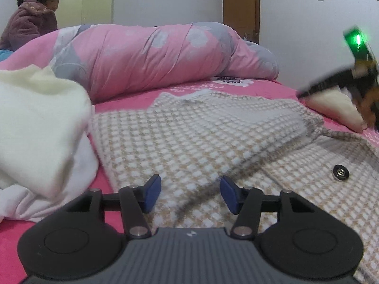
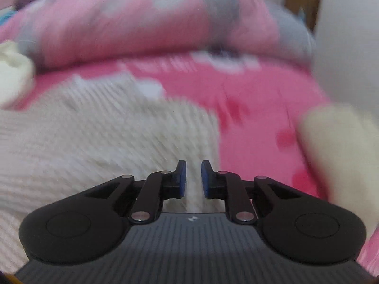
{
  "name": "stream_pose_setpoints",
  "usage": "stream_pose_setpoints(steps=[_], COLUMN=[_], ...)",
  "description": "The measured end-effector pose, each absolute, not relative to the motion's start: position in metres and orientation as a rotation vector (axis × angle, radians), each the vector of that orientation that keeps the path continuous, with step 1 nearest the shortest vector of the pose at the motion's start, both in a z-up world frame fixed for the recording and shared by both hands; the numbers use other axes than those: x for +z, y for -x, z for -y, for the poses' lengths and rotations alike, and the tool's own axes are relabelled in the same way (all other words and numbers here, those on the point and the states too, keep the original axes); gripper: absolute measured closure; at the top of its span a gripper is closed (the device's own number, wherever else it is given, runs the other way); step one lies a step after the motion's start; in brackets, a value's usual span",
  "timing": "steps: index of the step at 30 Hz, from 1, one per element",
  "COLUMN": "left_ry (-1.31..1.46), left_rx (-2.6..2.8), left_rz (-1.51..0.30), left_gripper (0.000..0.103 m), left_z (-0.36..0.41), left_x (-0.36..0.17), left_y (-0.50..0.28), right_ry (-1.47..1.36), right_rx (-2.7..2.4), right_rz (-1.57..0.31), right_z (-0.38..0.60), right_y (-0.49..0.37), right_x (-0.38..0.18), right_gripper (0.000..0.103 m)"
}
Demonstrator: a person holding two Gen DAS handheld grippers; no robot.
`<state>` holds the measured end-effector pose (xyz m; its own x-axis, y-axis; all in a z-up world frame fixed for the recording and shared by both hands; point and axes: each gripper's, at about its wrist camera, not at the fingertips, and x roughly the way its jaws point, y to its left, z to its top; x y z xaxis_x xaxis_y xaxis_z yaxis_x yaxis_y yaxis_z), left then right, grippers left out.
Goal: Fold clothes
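Note:
A beige-and-white checked jacket (image 1: 194, 137) lies spread on the pink bed sheet (image 1: 132, 99), one side folded over and a black button (image 1: 340, 172) showing at the right. My left gripper (image 1: 190, 189) hovers low over its near edge, open, the blue pads (image 1: 151, 189) well apart and pressing on nothing. The right gripper (image 1: 331, 85) shows blurred at the right edge, above a cream piece (image 1: 336, 108). In the blurred right wrist view the right gripper (image 2: 193, 177) has only a narrow gap between its pads (image 2: 182, 177), over the jacket's (image 2: 106, 142) right edge, with no cloth visibly pinched.
A pile of white and cream clothes (image 1: 35, 123) sits at the left beside the jacket. A rolled pink flowered duvet (image 1: 165, 54) runs across the back of the bed. A person in a purple fleece (image 1: 30, 19) sits far left. A wall and a wooden door (image 1: 240, 4) stand behind.

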<state>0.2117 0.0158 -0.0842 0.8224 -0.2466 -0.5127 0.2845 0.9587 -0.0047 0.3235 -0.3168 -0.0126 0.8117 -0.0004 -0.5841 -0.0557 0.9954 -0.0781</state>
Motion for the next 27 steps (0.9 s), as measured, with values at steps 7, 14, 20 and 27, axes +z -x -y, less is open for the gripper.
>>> stream_pose_setpoints(steps=[7,14,20,27], left_ry=[-0.01,0.067,0.158,0.265], left_rx=[-0.365,-0.443,-0.505,-0.57], left_rz=[-0.554,-0.544,-0.535,-0.526], left_gripper=[0.042,0.029,0.026,0.023], left_z=[-0.024,-0.034,-0.046,-0.06], left_x=[-0.087,-0.091,-0.094,-0.101], left_y=[-0.208,-0.208,-0.209,-0.213], right_ry=[0.168,0.312,0.426,0.535], right_rx=[0.052,0.174,0.709,0.576], right_rz=[-0.78,-0.629,-0.624,-0.749], right_z=[0.284,0.211,0.096,0.096], right_y=[-0.372,-0.361,-0.374,-0.4], right_x=[-0.061,-0.007,-0.022,-0.064], right_gripper=[0.095,0.093,0.095,0.096])
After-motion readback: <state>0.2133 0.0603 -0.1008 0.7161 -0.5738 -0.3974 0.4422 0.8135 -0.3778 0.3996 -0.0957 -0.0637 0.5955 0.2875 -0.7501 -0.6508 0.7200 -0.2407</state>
